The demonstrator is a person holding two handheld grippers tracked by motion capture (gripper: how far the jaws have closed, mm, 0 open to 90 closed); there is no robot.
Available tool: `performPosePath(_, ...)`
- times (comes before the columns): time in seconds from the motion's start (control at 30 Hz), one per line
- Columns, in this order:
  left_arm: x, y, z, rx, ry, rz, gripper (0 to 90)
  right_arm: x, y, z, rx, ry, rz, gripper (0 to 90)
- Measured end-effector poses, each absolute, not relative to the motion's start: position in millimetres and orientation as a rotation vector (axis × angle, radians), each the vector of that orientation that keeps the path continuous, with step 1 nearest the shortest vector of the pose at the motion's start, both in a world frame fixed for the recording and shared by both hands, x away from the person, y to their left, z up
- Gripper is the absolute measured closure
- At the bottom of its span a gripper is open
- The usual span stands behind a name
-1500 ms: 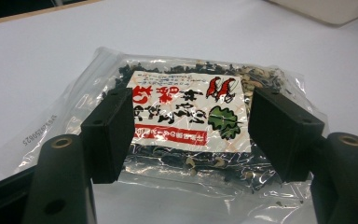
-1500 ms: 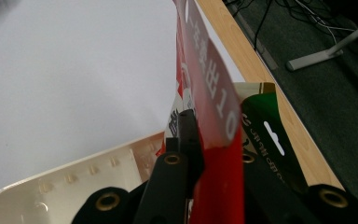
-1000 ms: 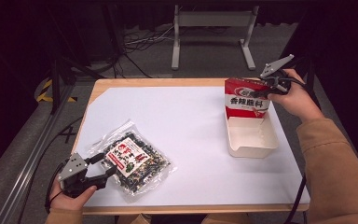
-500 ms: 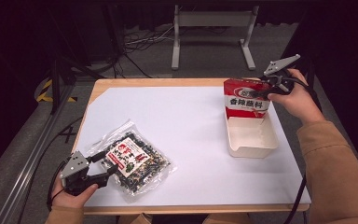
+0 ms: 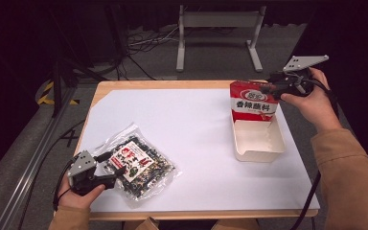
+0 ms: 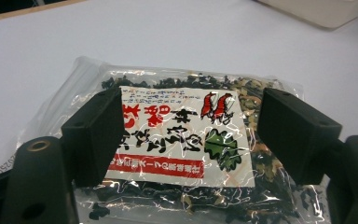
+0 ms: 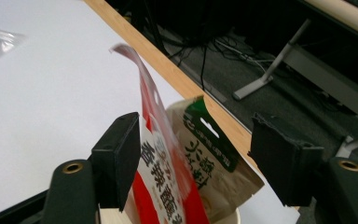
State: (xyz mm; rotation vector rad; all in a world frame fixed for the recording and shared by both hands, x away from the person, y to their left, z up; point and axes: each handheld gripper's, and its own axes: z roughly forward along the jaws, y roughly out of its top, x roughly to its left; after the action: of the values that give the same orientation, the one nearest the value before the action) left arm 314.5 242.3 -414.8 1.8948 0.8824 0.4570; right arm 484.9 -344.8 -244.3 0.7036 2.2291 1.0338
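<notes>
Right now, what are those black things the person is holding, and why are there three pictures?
A person sits at a wooden table covered with a white sheet and holds a black two-jaw tool in each hand. One picture comes from a camera above; the other two come from small cameras riding on the tools, looking along their jaws.

The left tool hovers open over a clear plastic bag of dark dried food with a red and white label; nothing is gripped.

The right tool has just been opening. A red and white packet stands between its jaws, let go, leaning in a cream rectangular tray beside a brown paper packet with a green top.
</notes>
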Motion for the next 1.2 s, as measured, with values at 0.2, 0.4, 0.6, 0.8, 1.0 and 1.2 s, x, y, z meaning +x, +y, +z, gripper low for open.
performPosePath(0.2,321,244,-417,1.899,0.926,0.431,18.3,470,-337,-232,0.695,2.210,1.063,32.6)
performPosePath(0.4,325,247,-416,1.891,0.957,0.419,13.4,448,-326,-223,0.717,2.163,1.158,35.2)
performPosePath(0.6,326,247,-416,1.907,0.988,0.431,7.7,427,-318,-226,0.723,2.174,1.230,35.4)
performPosePath(0.8,328,253,-416,1.910,1.082,0.443,6.6,409,-314,-234,0.746,2.183,1.279,35.5)
performPosePath(1.0,329,256,-418,1.926,1.070,0.446,2.7,392,-304,-243,0.697,2.214,1.338,35.5)
performPosePath(1.2,327,264,-419,1.900,1.077,0.496,6.8,381,-296,-255,0.668,2.243,1.346,35.7)
